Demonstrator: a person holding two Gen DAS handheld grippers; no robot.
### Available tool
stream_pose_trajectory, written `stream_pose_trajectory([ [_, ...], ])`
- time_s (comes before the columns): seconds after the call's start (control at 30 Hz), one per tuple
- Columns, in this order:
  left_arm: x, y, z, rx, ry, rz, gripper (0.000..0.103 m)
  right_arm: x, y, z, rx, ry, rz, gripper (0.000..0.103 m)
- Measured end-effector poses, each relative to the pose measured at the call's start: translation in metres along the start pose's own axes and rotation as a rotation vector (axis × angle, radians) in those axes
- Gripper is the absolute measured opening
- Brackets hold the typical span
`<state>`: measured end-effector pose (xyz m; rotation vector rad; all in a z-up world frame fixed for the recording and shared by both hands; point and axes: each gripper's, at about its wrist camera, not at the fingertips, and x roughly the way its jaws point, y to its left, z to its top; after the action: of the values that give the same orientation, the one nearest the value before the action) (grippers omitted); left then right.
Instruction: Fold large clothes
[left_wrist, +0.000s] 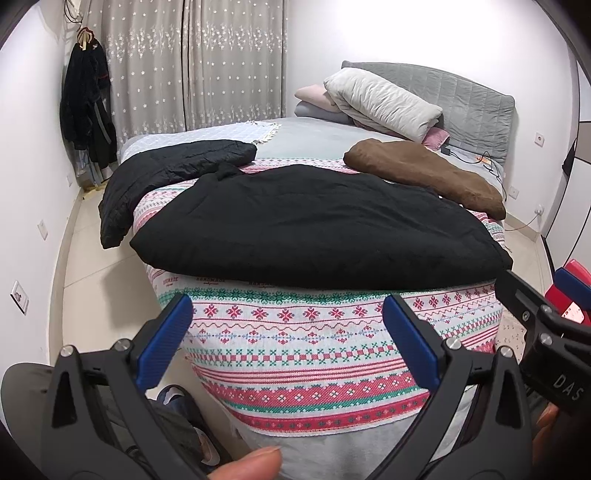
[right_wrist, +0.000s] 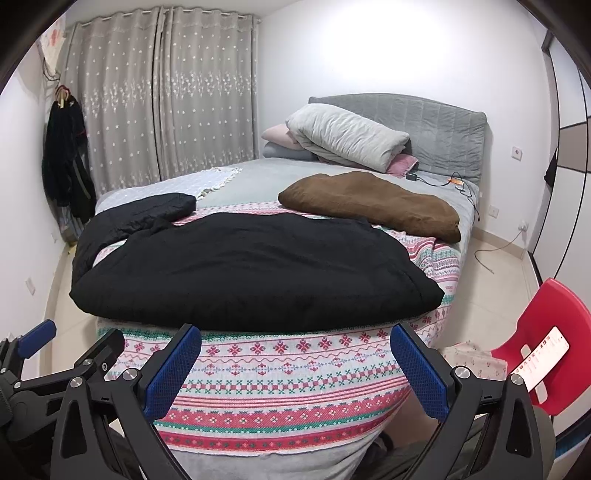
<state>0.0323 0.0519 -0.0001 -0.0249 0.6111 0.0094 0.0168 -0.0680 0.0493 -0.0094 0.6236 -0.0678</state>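
The bed (left_wrist: 369, 373) (patterned blanket over its foot) carries the folded black garment (left_wrist: 317, 232) at twelve o'clock of both tools; left gripper (left_wrist: 291, 339) and right gripper (right_wrist: 295, 373) gape wide, holding nothing

coat (left_wrist: 317, 225) on bed (left_wrist: 314, 354), pillows (left_wrist: 384, 99) behind

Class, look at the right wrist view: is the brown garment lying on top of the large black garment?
No. The brown garment lies behind the large black garment, directly on the bed.
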Motion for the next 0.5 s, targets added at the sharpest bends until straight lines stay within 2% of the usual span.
stream_pose_trajectory([
  [0.5,0.0022,0.0006,-0.0005,-0.008,0.007,0.004,0.102,0.0036,-0.0016,-0.0009,0.000,0.004,-0.004,0.103],
])
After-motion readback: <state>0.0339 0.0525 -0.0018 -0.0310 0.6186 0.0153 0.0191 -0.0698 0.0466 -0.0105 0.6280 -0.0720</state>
